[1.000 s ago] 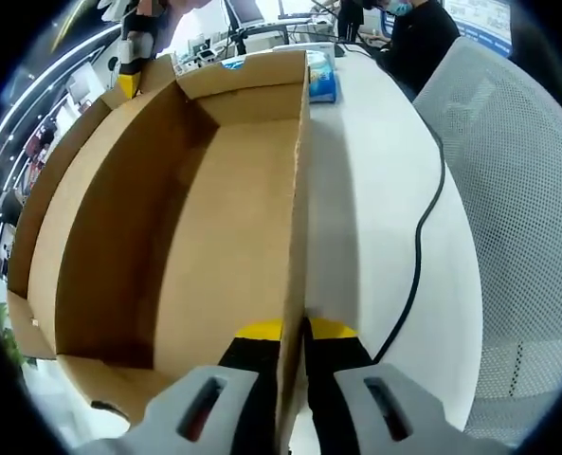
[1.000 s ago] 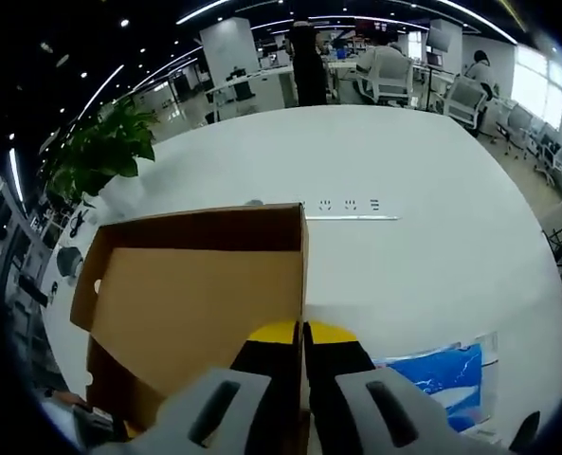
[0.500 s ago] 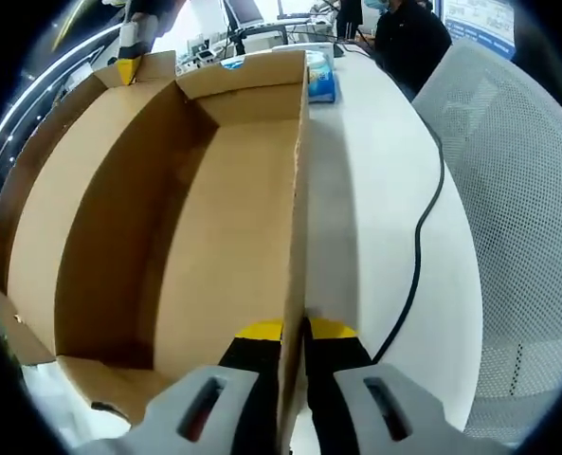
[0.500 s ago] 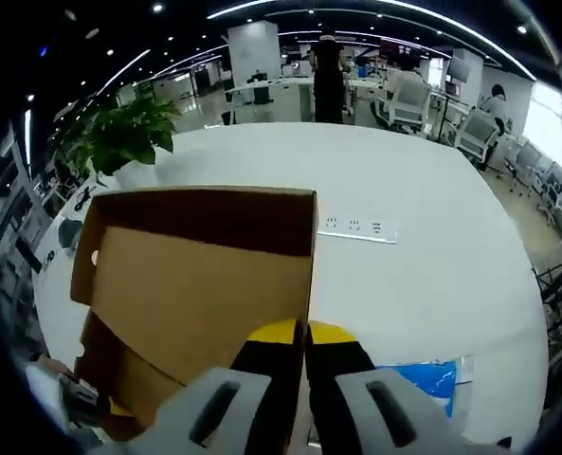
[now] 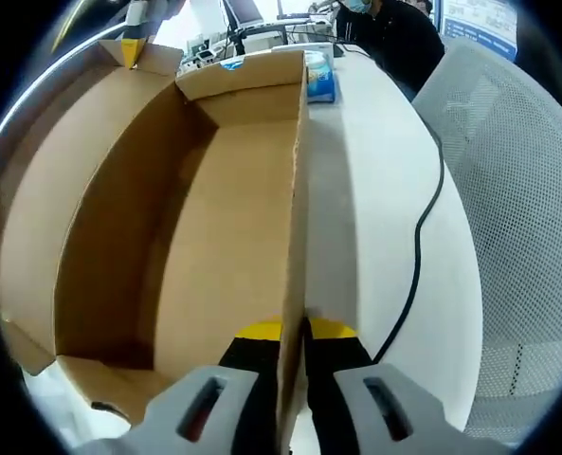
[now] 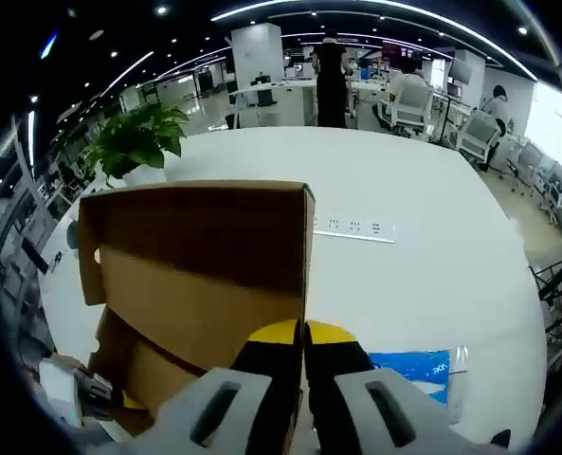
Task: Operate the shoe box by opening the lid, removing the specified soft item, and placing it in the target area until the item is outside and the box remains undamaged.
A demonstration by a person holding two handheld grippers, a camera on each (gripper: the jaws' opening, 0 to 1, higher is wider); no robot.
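Looking along the left gripper (image 5: 295, 332), the left gripper view shows the open box (image 5: 195, 227) from the inside: its long axis runs straight away from the camera, bare brown floor and walls, nothing lying on the floor that shows. The jaws are clenched on the box's near right wall, one jaw inside and one outside. At the far left corner the right gripper (image 5: 132, 38) shows small, its yellow tip at the raised lid (image 5: 44, 190), which stands up along the box's left side. To the right of the box the white table (image 5: 375, 190) is bare but for a black cable (image 5: 423, 227) running lengthwise near its right edge; a mesh chair (image 5: 517, 209) stands just past that edge. Beyond the box's far end lies a blue packet (image 5: 320, 78), close to the far right corner of the box.

The right gripper view gives the other side: the right gripper (image 6: 304, 336) is clamped on the edge of the lid (image 6: 200, 256), whose brown panel rises tilted before the camera and hides the box's inside. The blue packet (image 6: 408, 374) lies on the table (image 6: 404, 218) just right of the jaws. Wide bare tabletop stretches beyond, with a power strip (image 6: 353, 228) mid-table and a plant (image 6: 134, 142) at the far left edge. The left gripper (image 6: 72, 393) shows at lower left.
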